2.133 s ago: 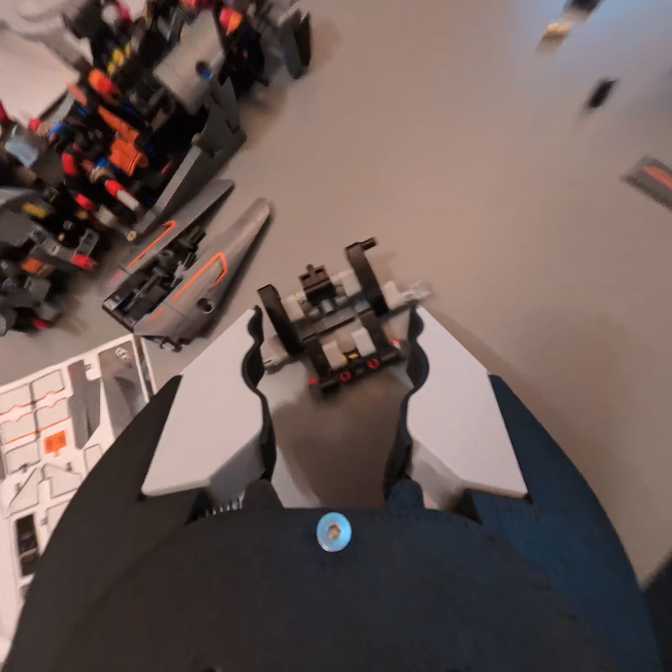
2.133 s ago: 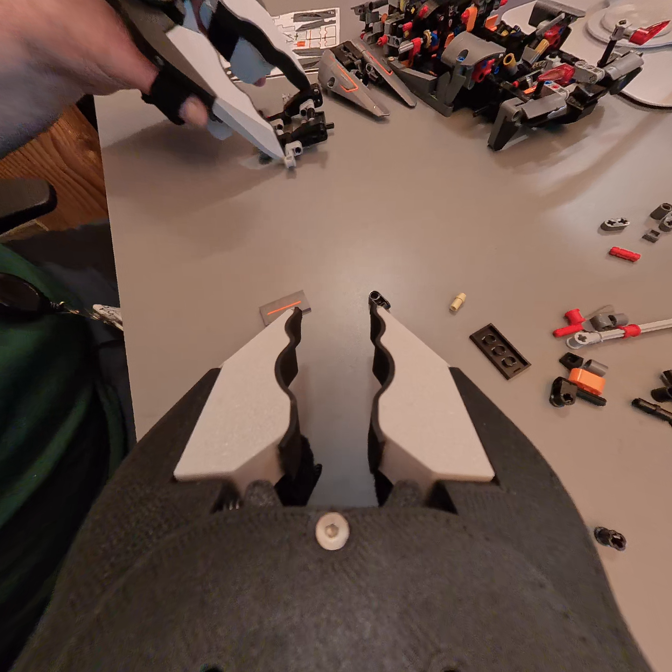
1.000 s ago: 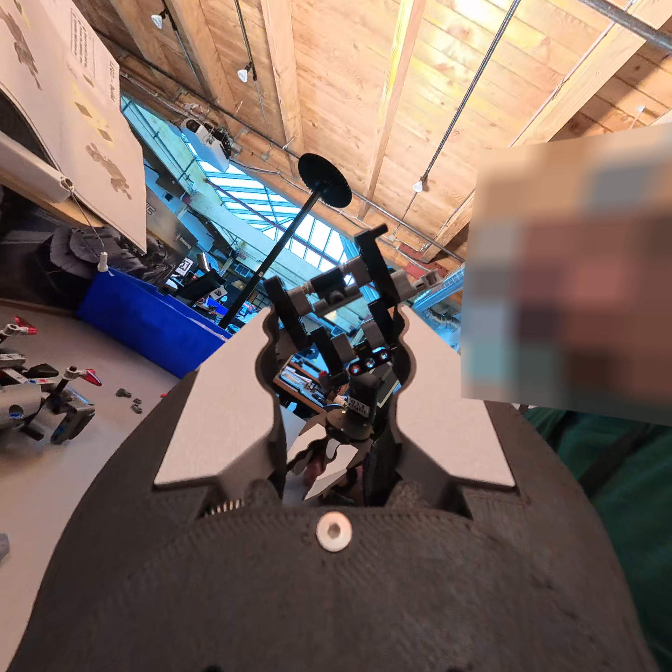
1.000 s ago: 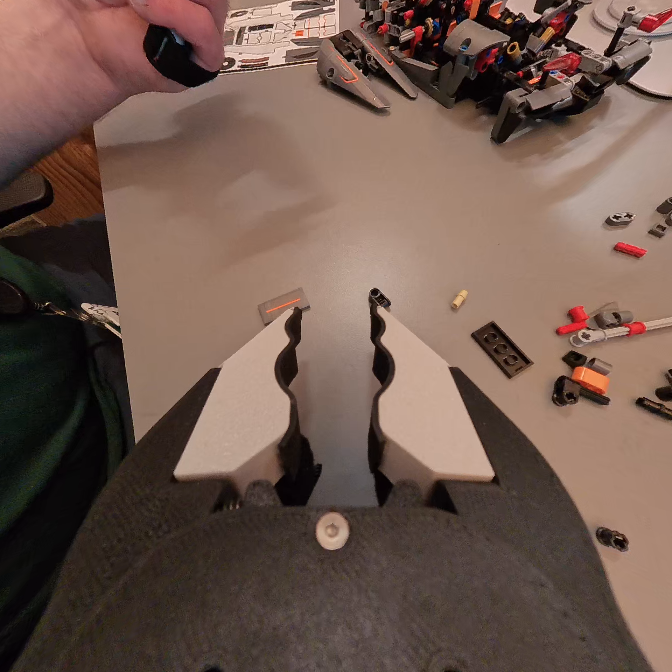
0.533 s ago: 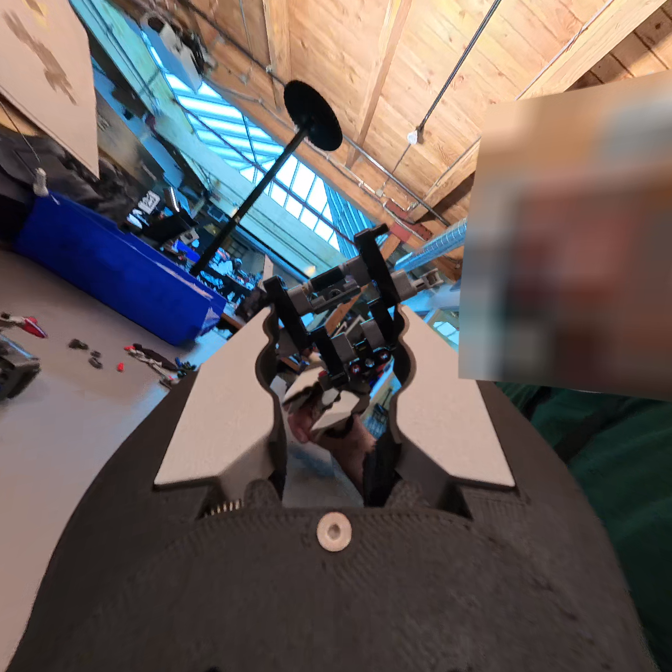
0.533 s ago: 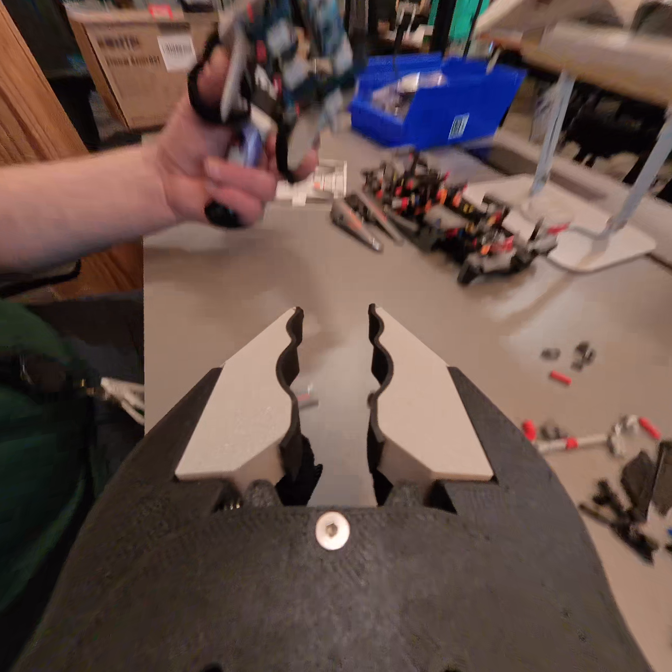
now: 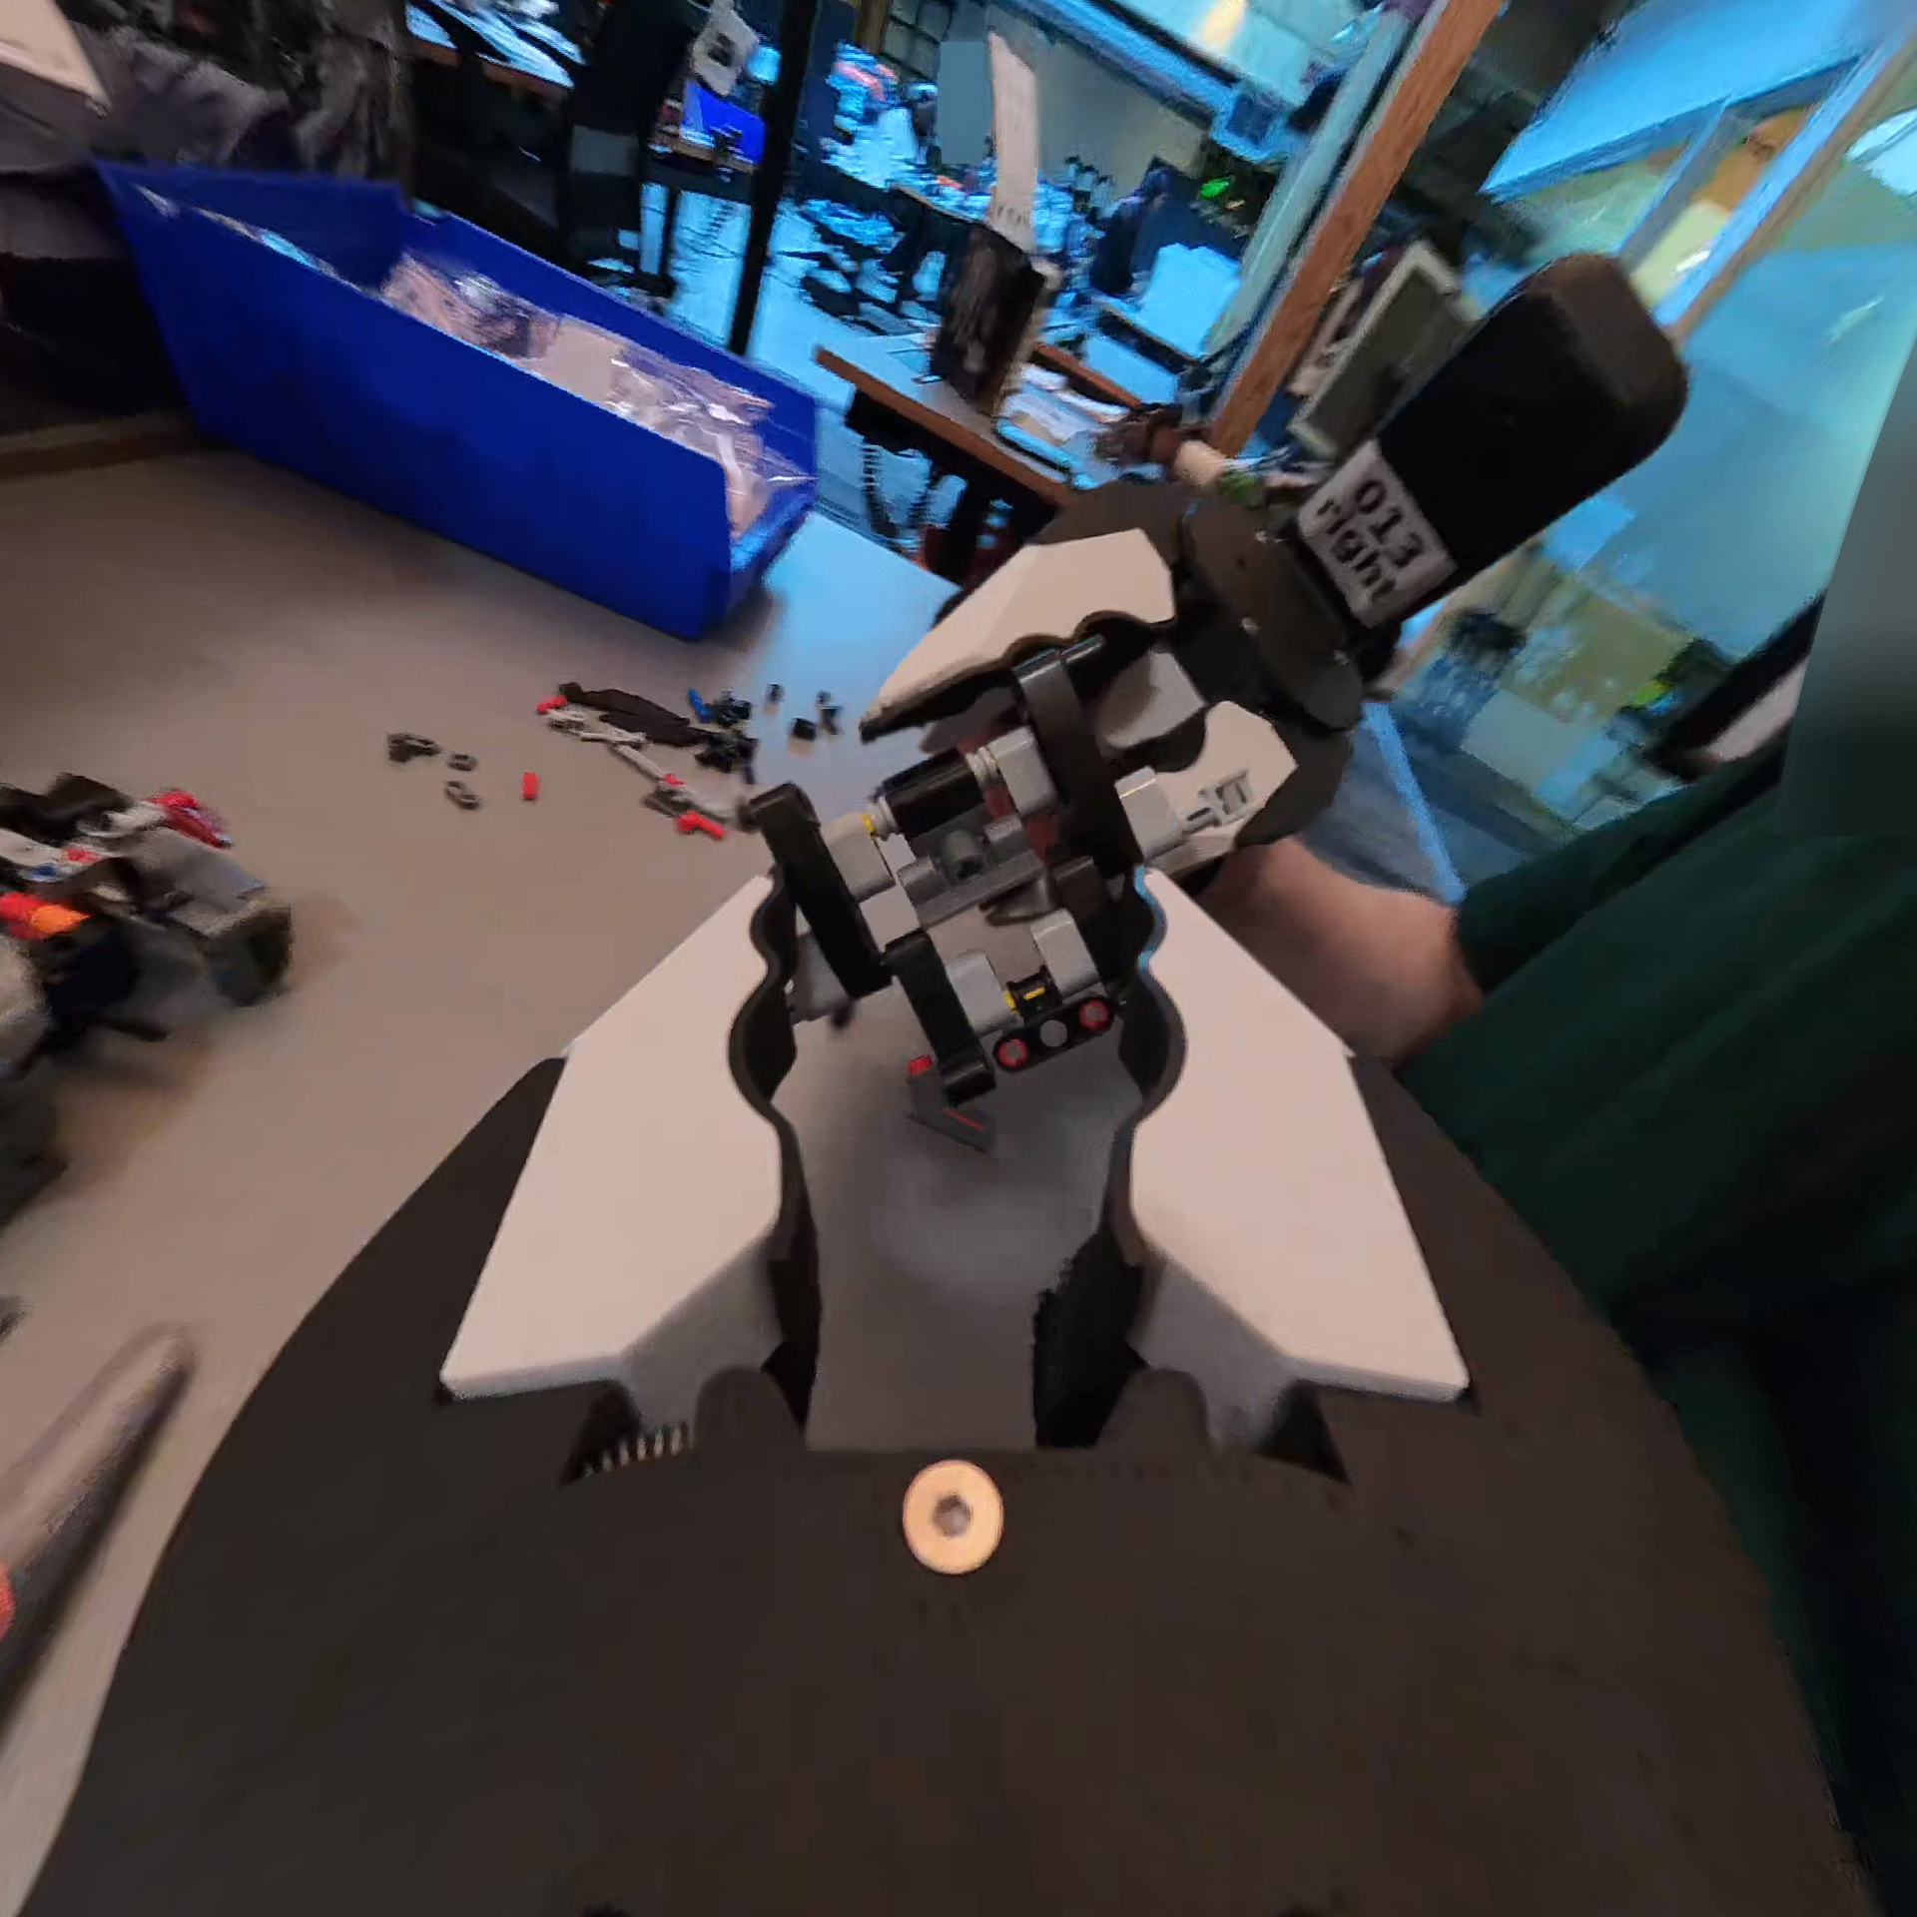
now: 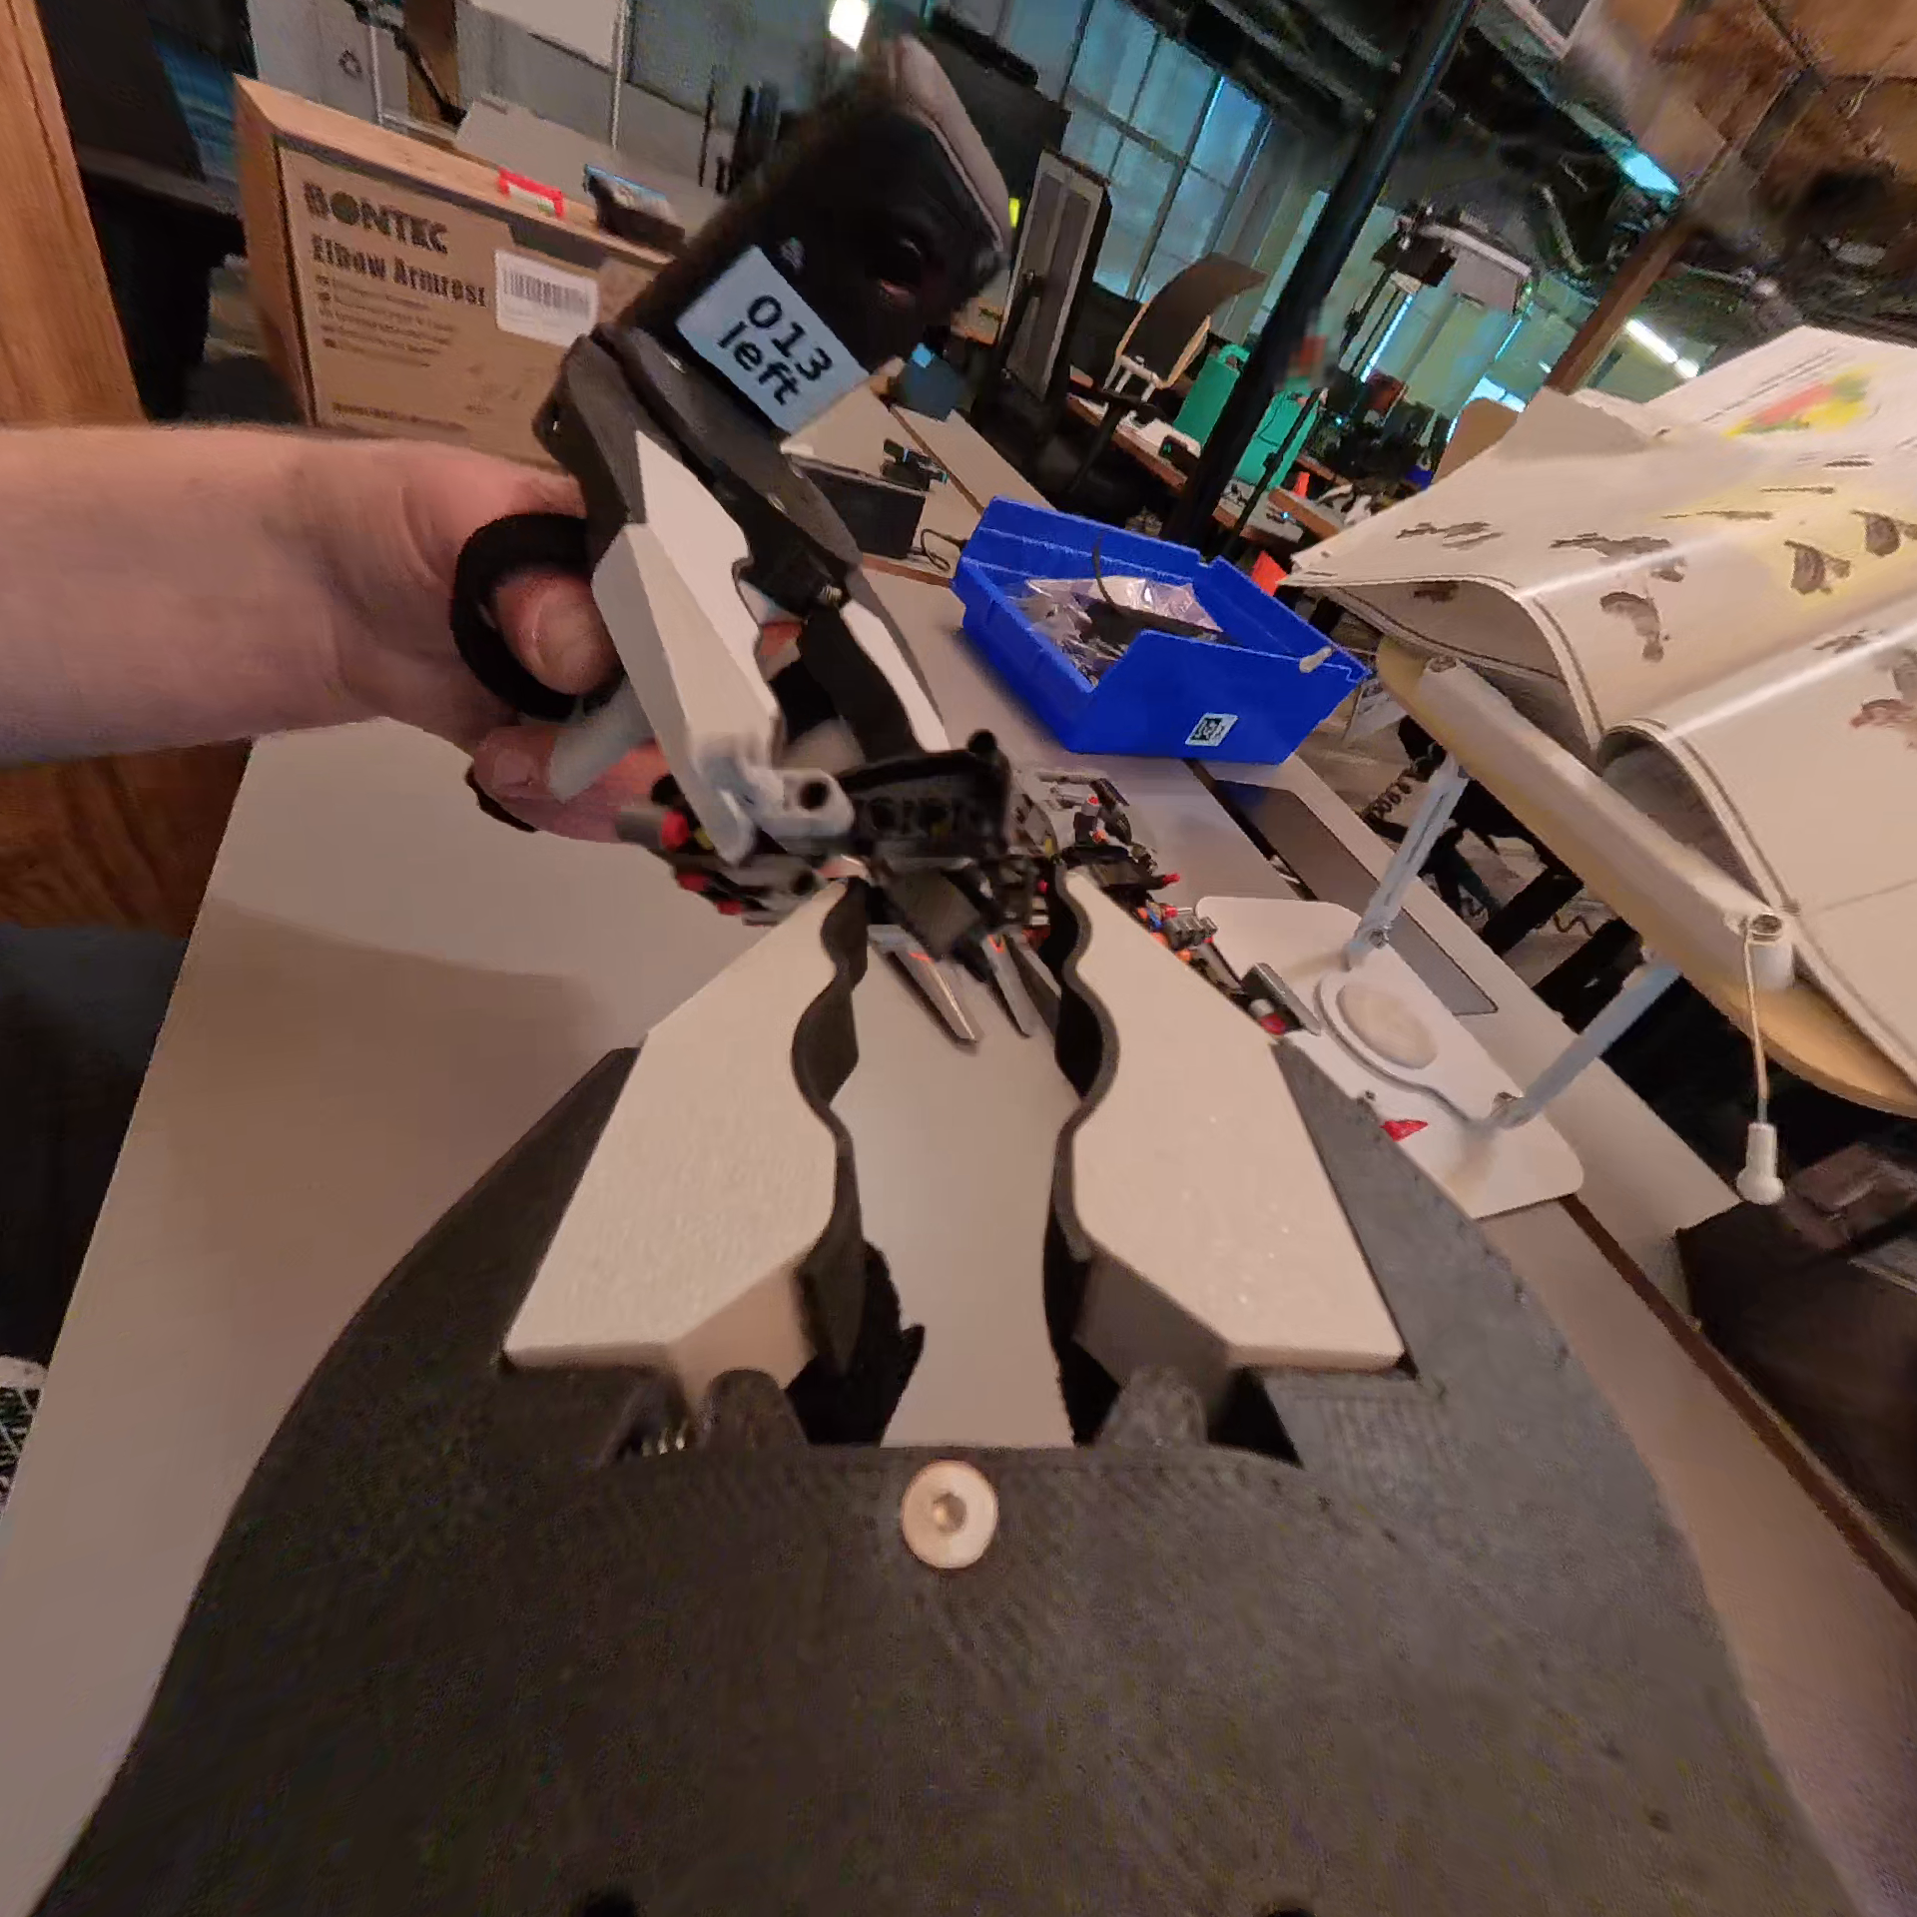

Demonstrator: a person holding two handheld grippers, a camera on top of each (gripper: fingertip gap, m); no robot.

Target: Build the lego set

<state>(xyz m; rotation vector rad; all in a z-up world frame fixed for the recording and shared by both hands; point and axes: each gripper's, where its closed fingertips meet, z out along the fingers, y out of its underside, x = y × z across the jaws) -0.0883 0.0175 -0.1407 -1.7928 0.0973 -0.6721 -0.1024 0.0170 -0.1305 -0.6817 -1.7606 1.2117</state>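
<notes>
The left hand-held gripper (image 7: 949, 934) is clamped on the grey-and-black lego subassembly (image 7: 975, 892), held aloft above the worktop (image 7: 311, 664). The right hand-held gripper (image 8: 949, 913), jaws apart, meets its far end head-on, long axis crosswise.

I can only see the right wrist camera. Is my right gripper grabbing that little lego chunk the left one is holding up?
Observer: Not clearly. The left wrist view shows the right gripper with one finger above and one below the lego chunk's far end, jaws apart.
Operator: Is anything under it?
Observer: Yes, a small dark tile lies on the table below the chunk.
Operator: Any spare bits?
Observer: Loose pieces lie scattered farther along the table, outside your view.
</notes>
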